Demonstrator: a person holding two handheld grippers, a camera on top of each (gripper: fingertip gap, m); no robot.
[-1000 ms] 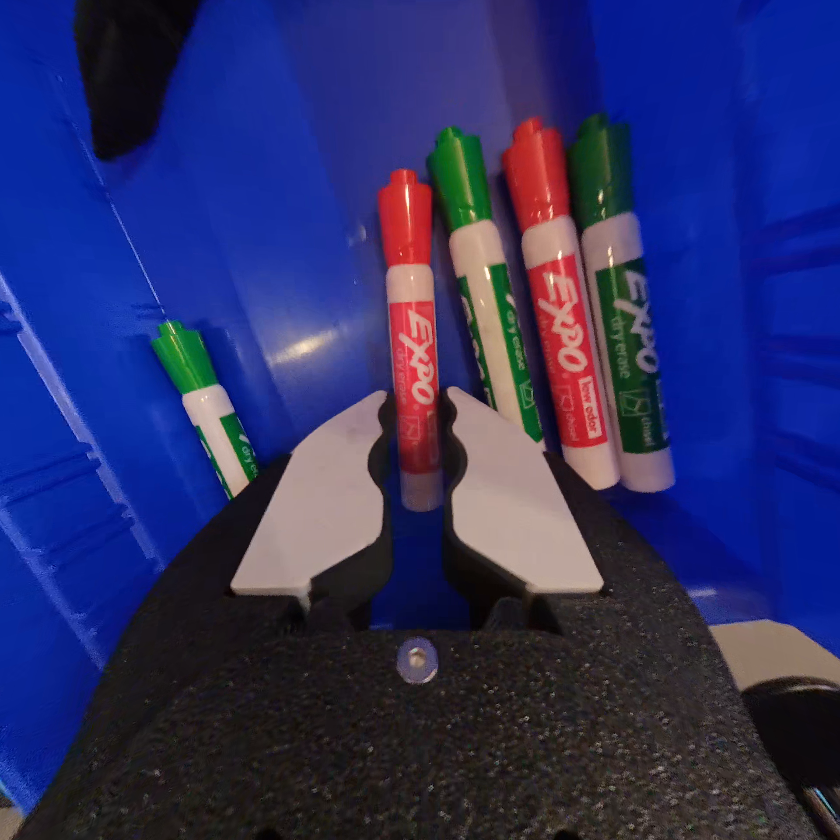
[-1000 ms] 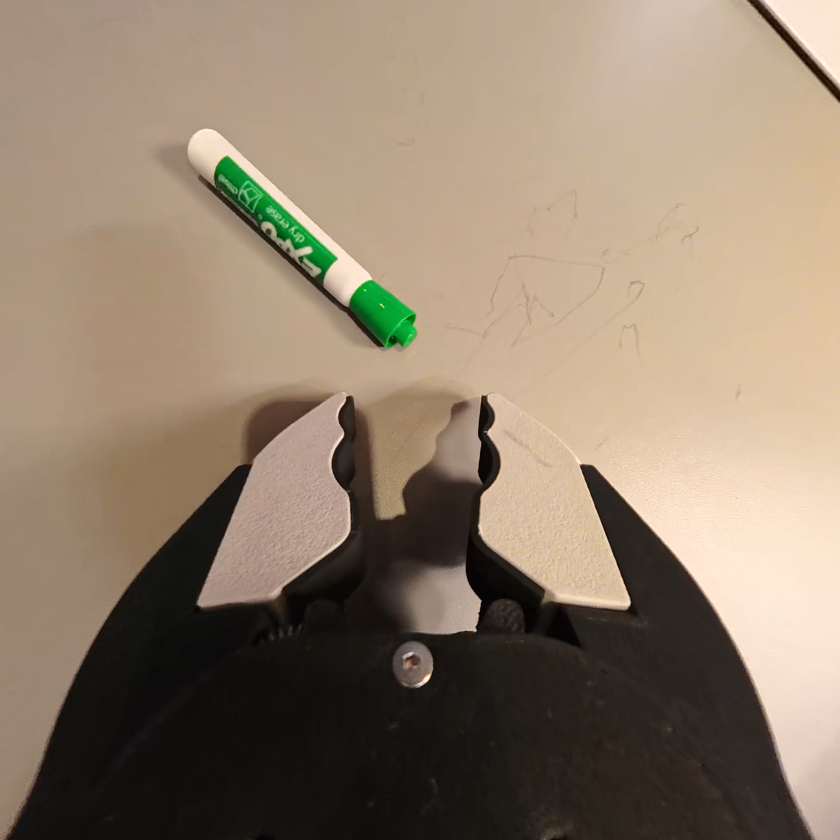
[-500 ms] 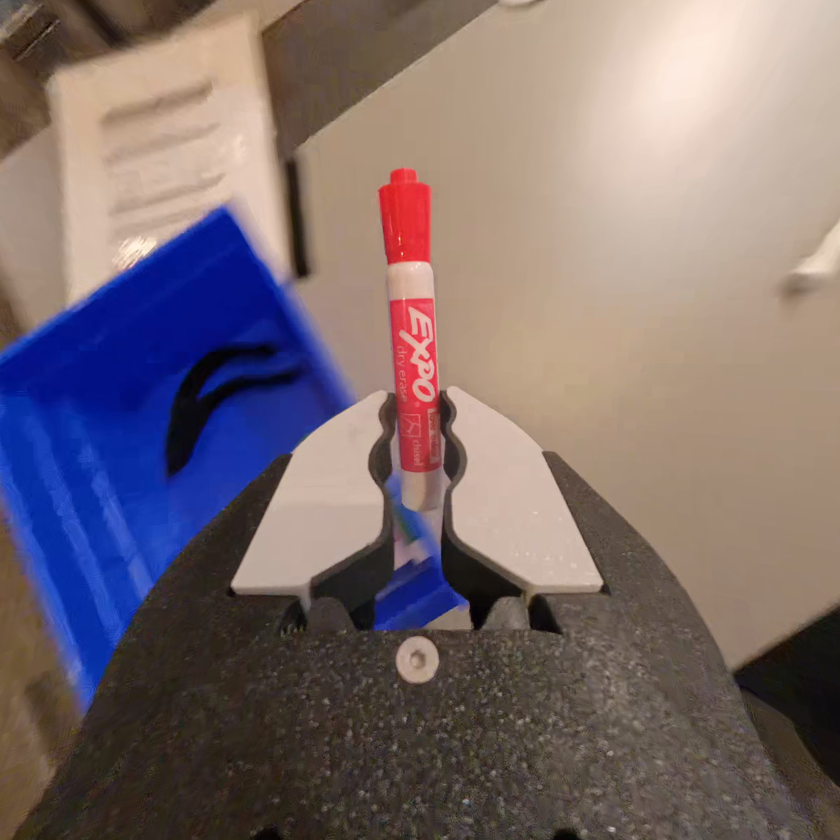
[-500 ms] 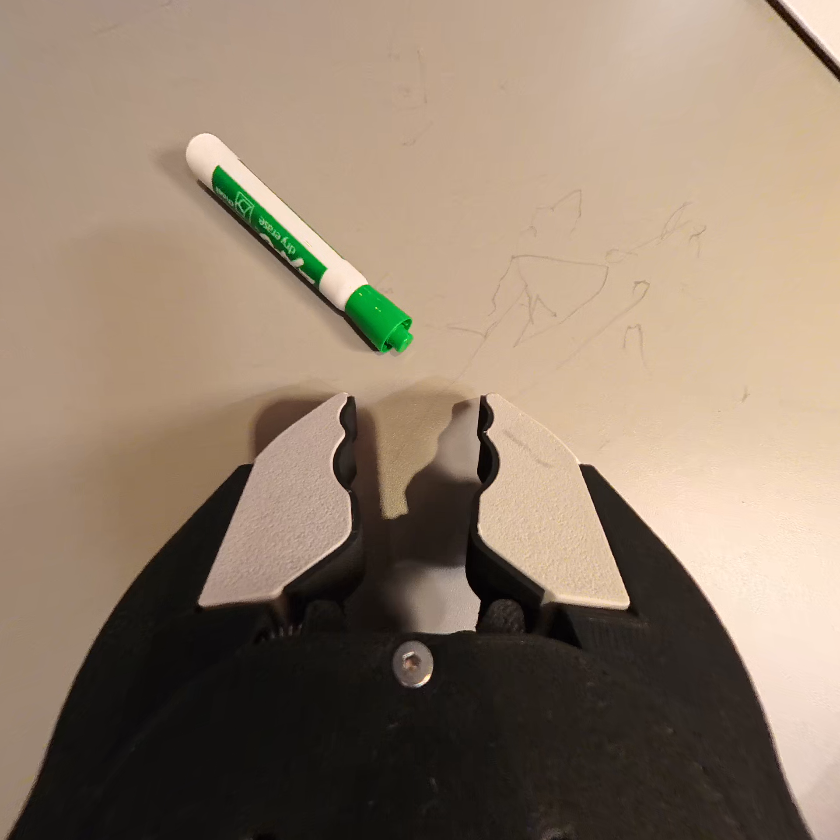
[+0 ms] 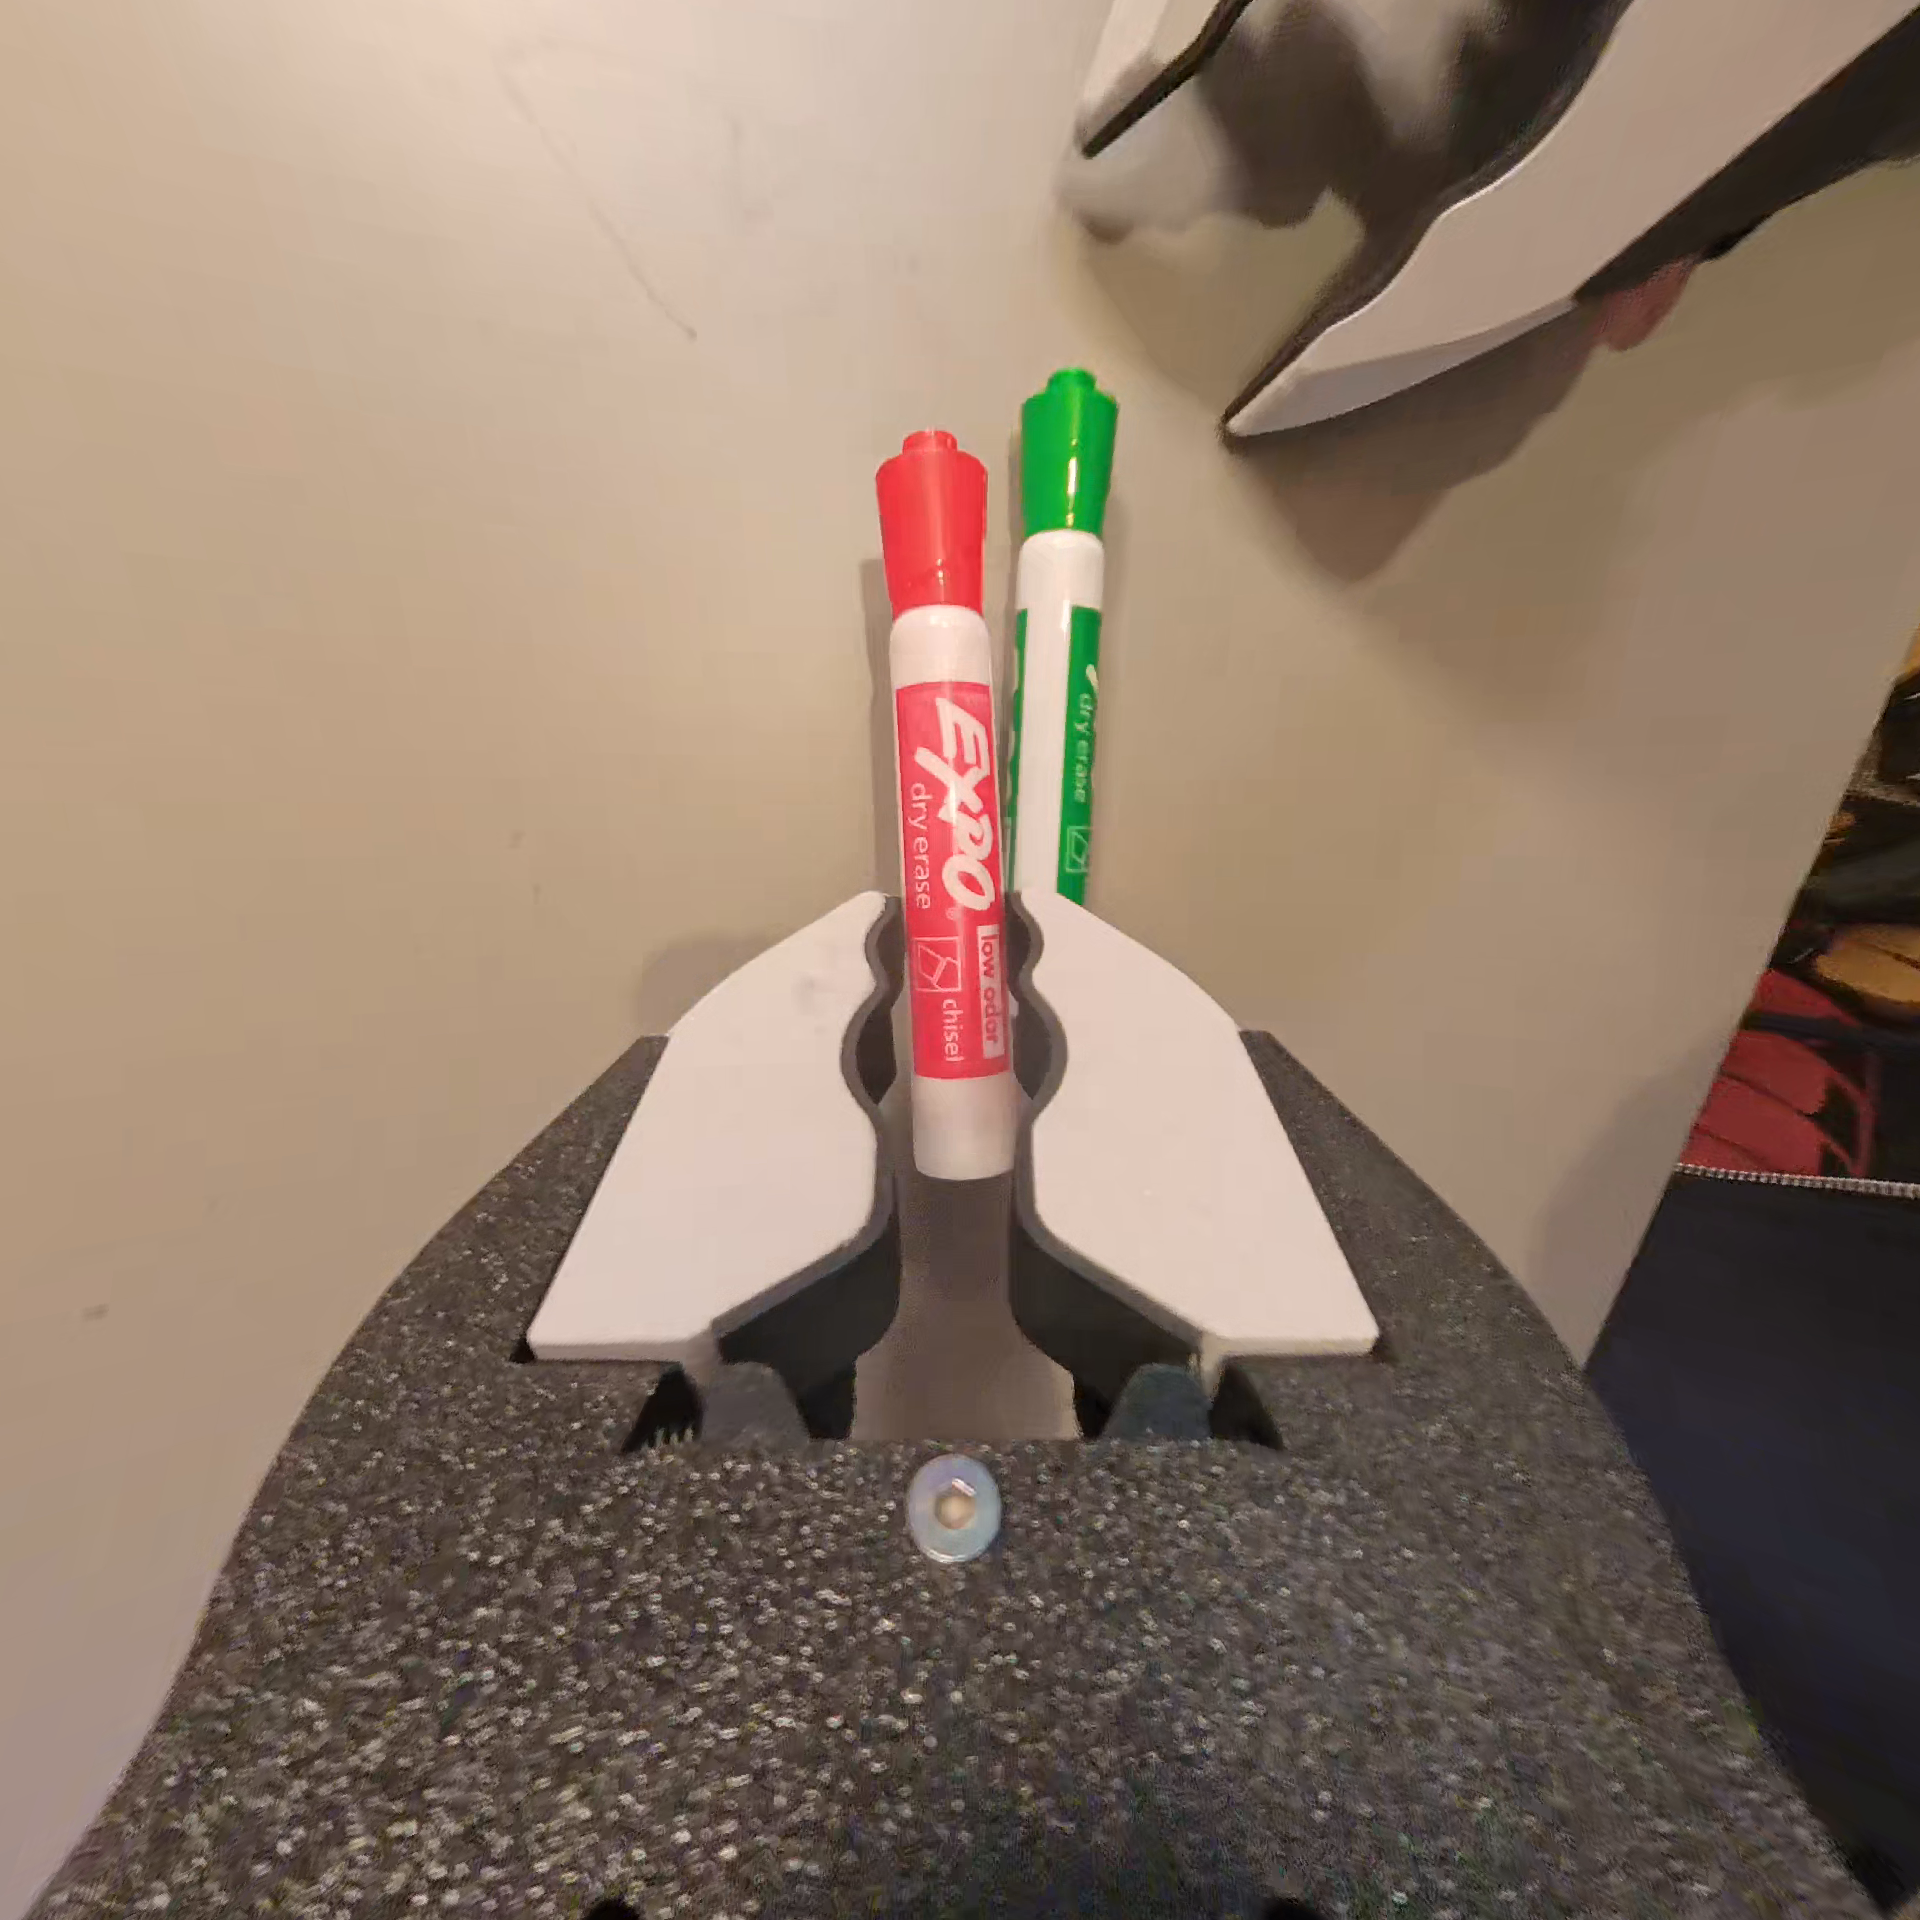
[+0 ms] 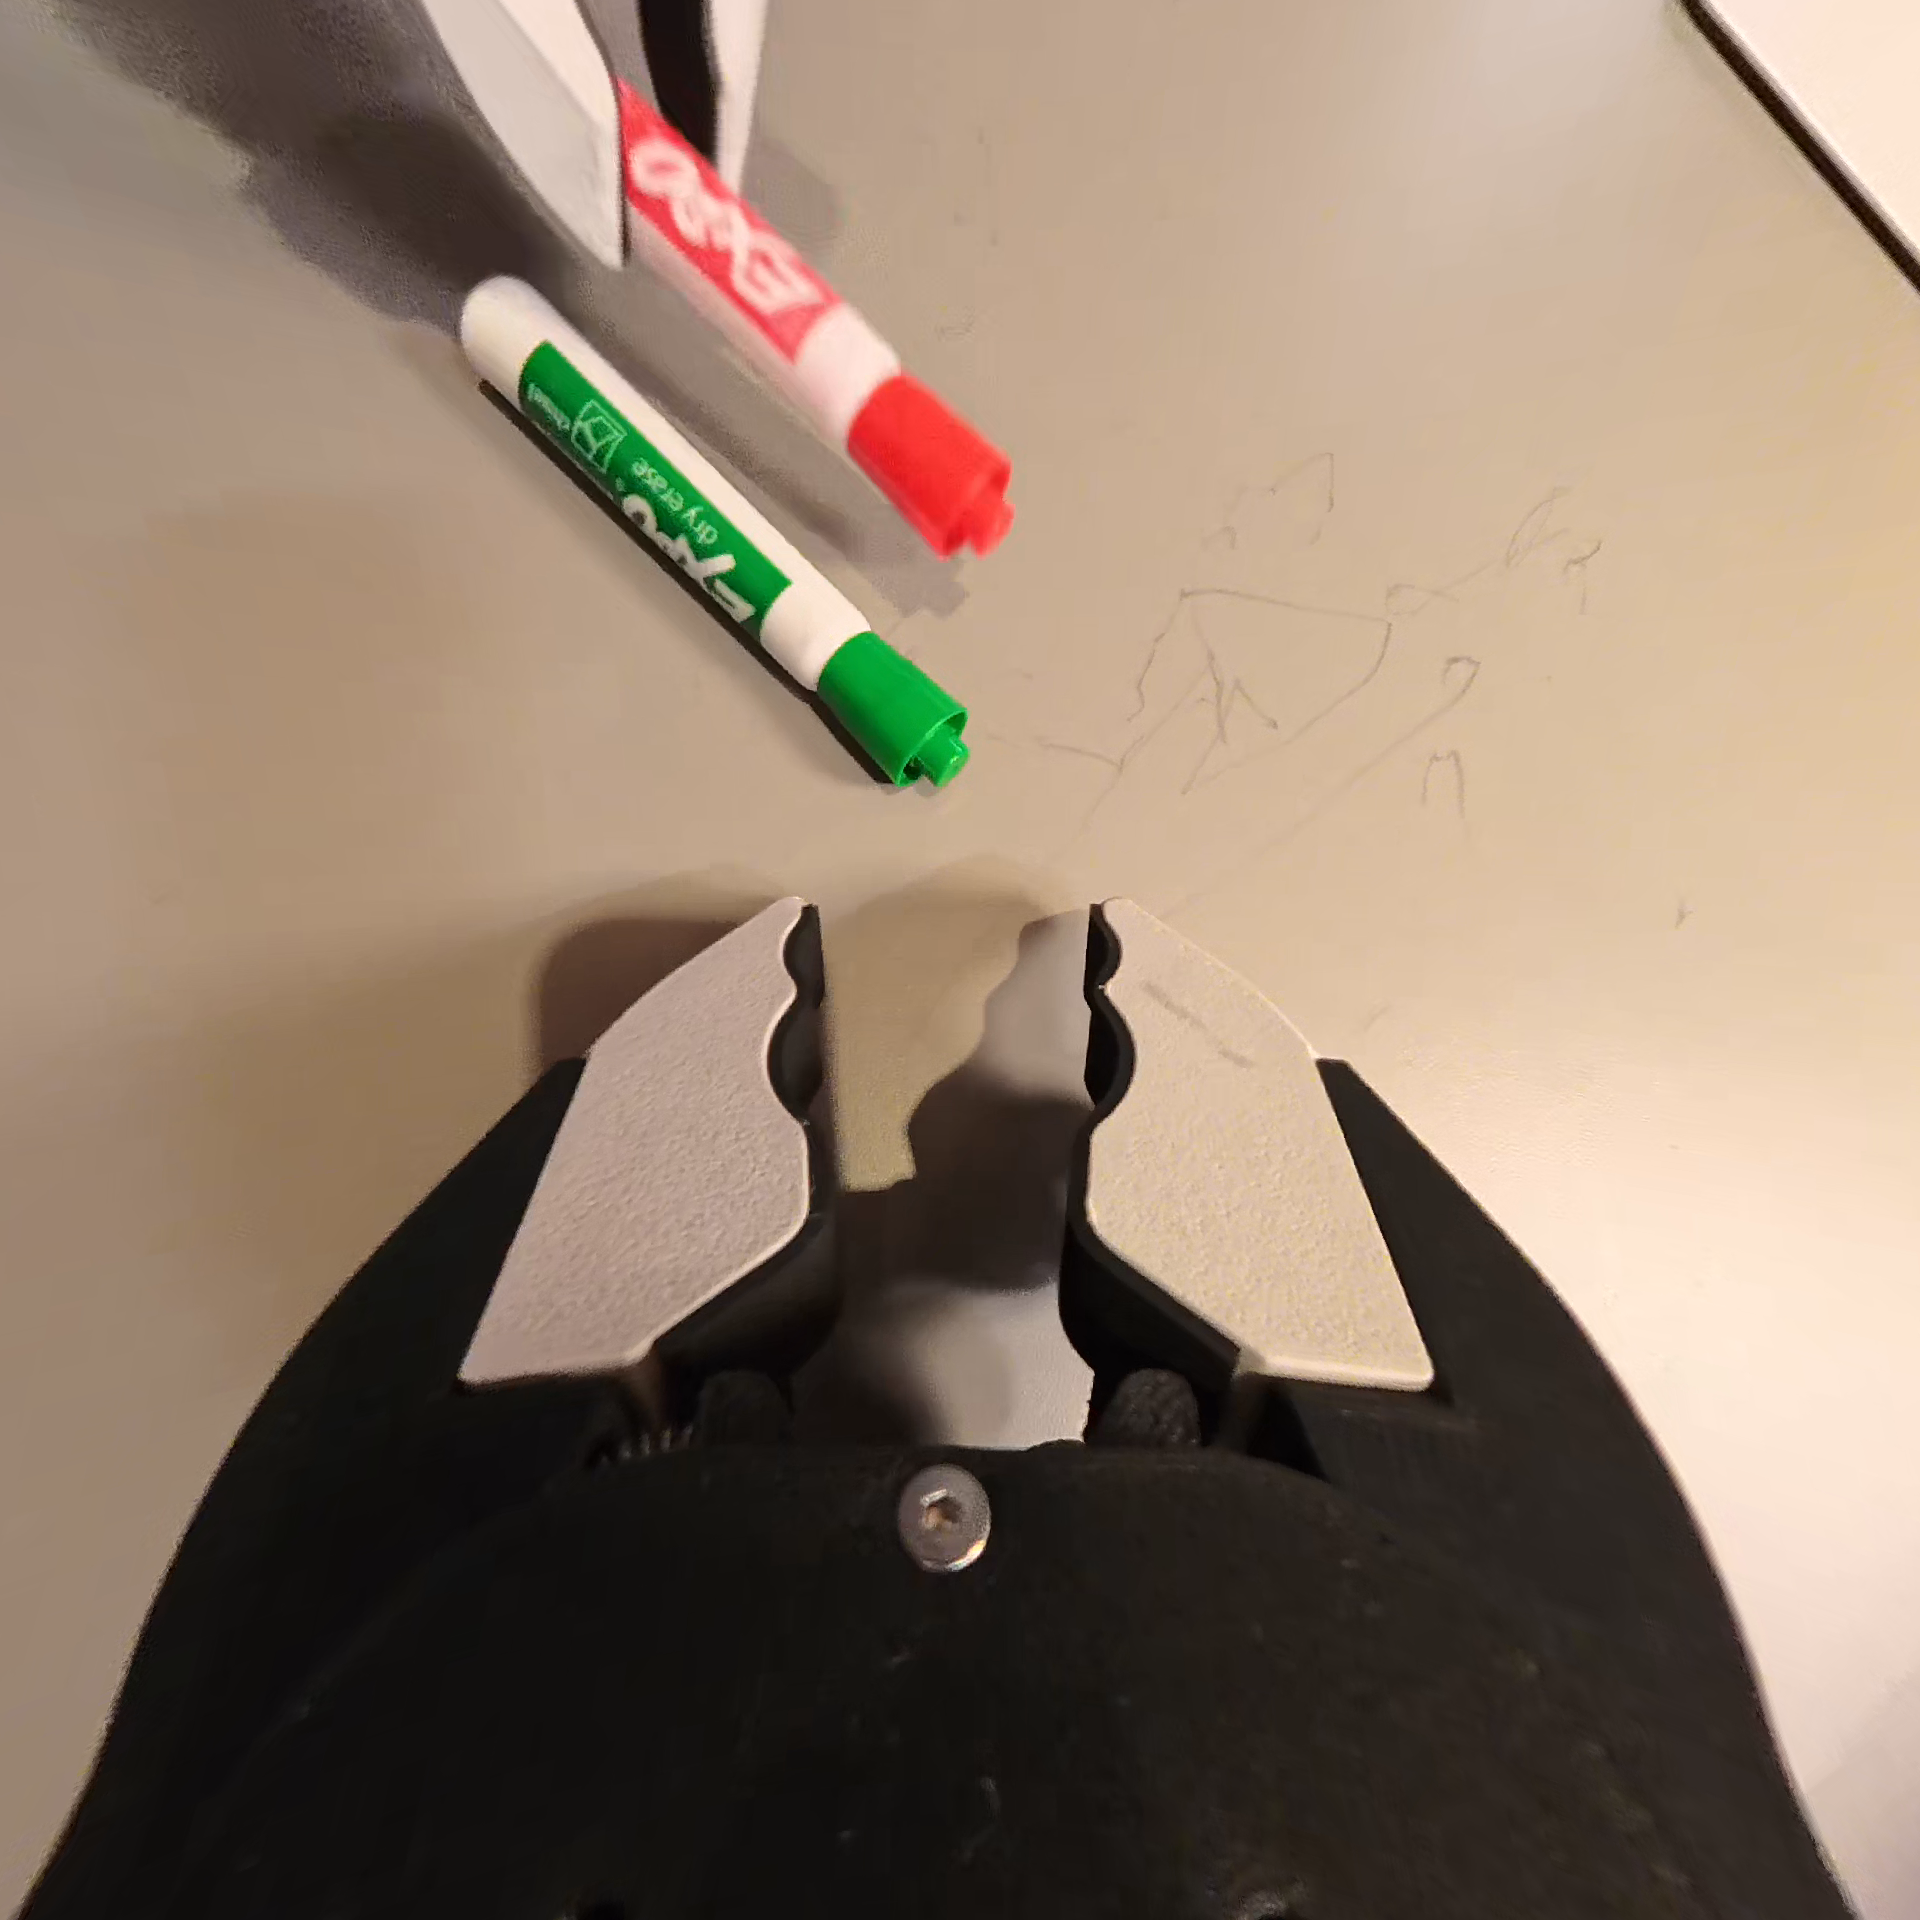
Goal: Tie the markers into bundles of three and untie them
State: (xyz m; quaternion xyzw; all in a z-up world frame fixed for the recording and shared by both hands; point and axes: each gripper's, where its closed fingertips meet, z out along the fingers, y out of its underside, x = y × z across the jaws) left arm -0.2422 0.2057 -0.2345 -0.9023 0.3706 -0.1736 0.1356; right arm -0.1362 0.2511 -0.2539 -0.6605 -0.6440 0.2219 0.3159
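Observation:
My left gripper [image 5: 954,914] is shut on a red marker [image 5: 943,790] by its lower barrel, cap pointing away, held just above the beige table [image 5: 416,520]. A green marker [image 5: 1062,644] lies on the table right beside it, parallel. In the right wrist view the green marker [image 6: 717,540] lies diagonally, cap toward me, and the red marker [image 6: 831,343] hangs next to it in the left gripper [image 6: 665,177] at the top left. My right gripper [image 6: 956,925] is open and empty, just short of the green cap. It also shows at the upper right of the left wrist view [image 5: 1455,208].
Faint pen scribbles [image 6: 1351,644] mark the table to the right of the markers. The table edge [image 6: 1808,135] runs along the upper right. Dark floor and clutter [image 5: 1818,1039] show past the table's right side in the left wrist view. My right fingertips sit around 12 cm from my left ones.
My left gripper lifted the red marker out of the blue bin and carried it over to the table beside the green marker. My right gripper stayed nearly still and open.

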